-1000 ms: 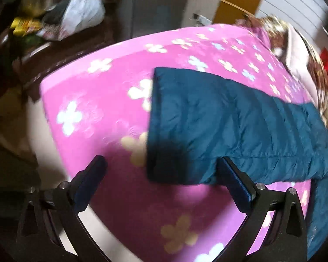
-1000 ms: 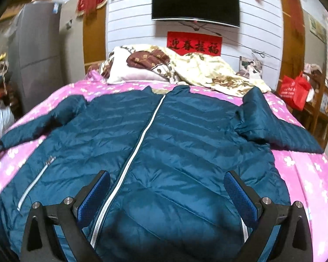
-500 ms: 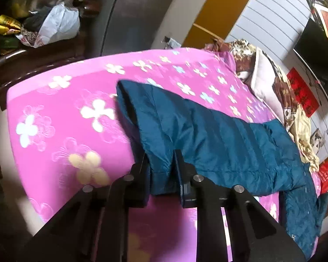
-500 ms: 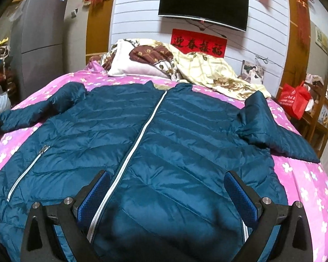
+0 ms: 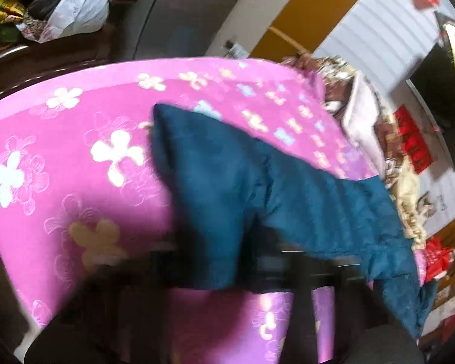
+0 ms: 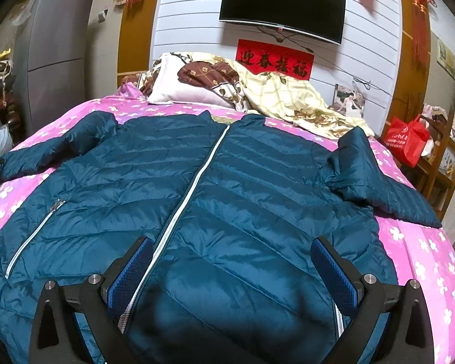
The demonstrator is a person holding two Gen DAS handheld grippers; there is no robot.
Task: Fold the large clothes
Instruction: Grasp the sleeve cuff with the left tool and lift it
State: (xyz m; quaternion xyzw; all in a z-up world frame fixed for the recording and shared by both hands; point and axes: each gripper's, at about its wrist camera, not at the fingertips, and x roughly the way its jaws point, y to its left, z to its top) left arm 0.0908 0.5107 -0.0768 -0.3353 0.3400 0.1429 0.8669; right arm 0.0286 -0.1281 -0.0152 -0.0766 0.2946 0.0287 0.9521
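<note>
A large teal quilted jacket (image 6: 227, 200) lies face up on a pink flowered bed (image 6: 424, 251), its white zipper running down the middle and both sleeves spread out. My left gripper (image 5: 218, 261), blurred, is shut on the cuff end of the jacket's left sleeve (image 5: 257, 188) and holds it lifted off the bed (image 5: 60, 151). My right gripper (image 6: 230, 276) is open and empty over the jacket's lower hem, its blue pads either side of the zipper area.
Pillows and a rumpled quilt (image 6: 257, 91) lie at the head of the bed. A grey fridge (image 6: 54, 48) and a white plastic bag (image 5: 75, 15) stand left of the bed. A red bag (image 6: 409, 139) sits on shelves at the right.
My left gripper closed on the sleeve cuff and has lifted it, the view now blurred with motion. The right gripper has stayed open over the hem, tilting slightly downward.
</note>
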